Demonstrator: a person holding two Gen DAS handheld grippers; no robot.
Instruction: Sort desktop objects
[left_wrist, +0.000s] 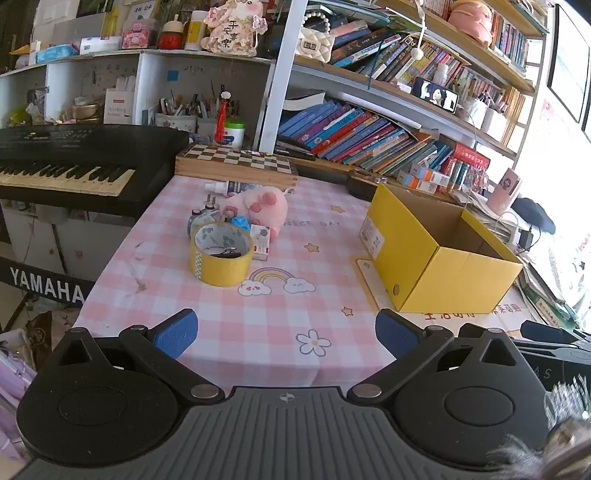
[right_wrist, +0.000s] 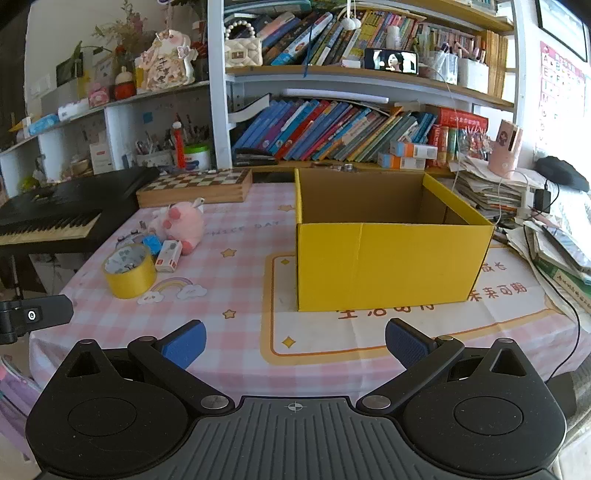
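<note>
Beside pink tablecloth (left_wrist: 258, 325) — keyboard (left_wrist: 74, 162) marked "YAMAHA"

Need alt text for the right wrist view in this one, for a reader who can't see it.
An open, empty-looking yellow cardboard box sits ahead on the pink checked tablecloth, beyond the right gripper with its blue pads wide apart and empty. To the left lie a yellow tape roll and a pink plush toy.

Yellow tape roll (left_wrist: 221, 254), pink plush toy (left_wrist: 264, 206), yellow box (left_wrist: 439, 254), checked tablecloth (left_wrist: 258, 317)
</note>
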